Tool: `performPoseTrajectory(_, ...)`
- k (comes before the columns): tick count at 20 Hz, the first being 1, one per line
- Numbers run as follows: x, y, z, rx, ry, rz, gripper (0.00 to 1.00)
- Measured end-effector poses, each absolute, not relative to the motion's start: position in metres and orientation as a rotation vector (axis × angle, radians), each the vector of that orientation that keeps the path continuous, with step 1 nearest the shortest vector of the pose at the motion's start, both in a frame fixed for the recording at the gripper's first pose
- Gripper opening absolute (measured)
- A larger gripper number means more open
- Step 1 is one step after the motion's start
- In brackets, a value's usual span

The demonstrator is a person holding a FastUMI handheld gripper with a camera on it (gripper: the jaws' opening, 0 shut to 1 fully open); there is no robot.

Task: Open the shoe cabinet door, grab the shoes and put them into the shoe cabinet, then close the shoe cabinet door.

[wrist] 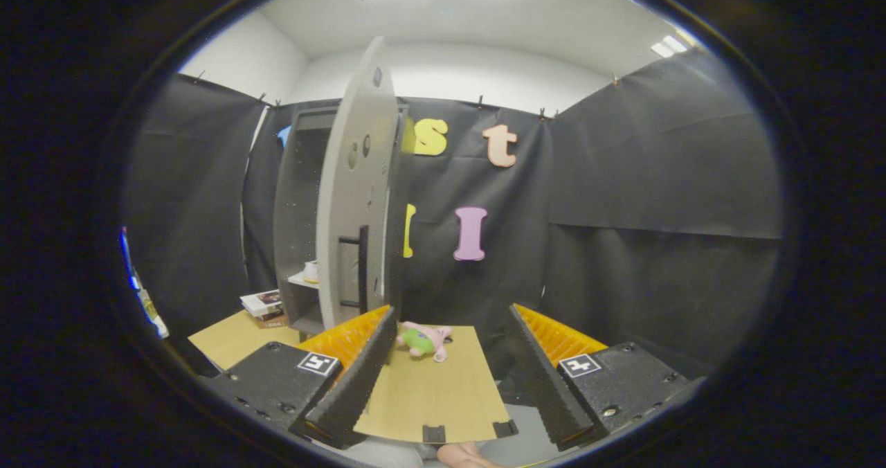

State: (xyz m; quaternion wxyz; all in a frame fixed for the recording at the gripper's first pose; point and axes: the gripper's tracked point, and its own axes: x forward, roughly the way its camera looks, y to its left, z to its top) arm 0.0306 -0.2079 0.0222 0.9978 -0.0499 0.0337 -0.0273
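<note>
While my gripper (450, 361) hangs above the tan cardboard sheet (432, 395), its two fingers stand wide apart with nothing between them but the bare cardboard; neither finger touches any object. Ahead of the fingers, at the far end of the cardboard and nearer my left finger, lies a small pink and green plush toy (423, 340), resting on the sheet and apart from both fingers. Beyond my left finger stands the tall grey shoe cabinet (301, 226), upright against the black cloth wall (623, 212). Its grey door (356, 198) is swung open, turned edge-on toward me, and a dark vertical bar handle (361, 267) shows on its lower part. Inside the cabinet I can see a light shelf (303, 280) with a small pale item (311, 271) on it; too small to tell what it is. Beside the cabinet's foot, on its outer side, a short stack of books or magazines (263, 307) sits on a second tan board (232, 340). I cannot pick out the shoes with certainty from this view. Close under the fingers, at the near edge of the cardboard, part of a person's hand (465, 456) shows.
</note>
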Motion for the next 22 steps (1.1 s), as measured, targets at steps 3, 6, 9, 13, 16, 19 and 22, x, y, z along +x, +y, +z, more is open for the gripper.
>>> performPoseTrajectory(3, 0.06, -0.232, 0.011, -0.059, 0.106, -0.074, 1.0)
performPoseTrajectory(6, 0.087, -0.241, 0.001, -0.014, 0.144, -0.077, 1.0)
performPoseTrajectory(9, 0.102, -0.233, -0.005, -0.01, 0.163, -0.031, 1.0)
performPoseTrajectory(13, 0.125, -0.207, 0.007, 0.003, 0.131, 0.045, 1.0)
performPoseTrajectory(16, 0.136, -0.186, 0.011, -0.021, 0.125, 0.099, 1.0)
performPoseTrajectory(19, 0.145, -0.168, 0.017, -0.019, 0.121, 0.122, 1.0)
performPoseTrajectory(22, 0.149, -0.14, 0.013, -0.036, 0.144, 0.167, 1.0)
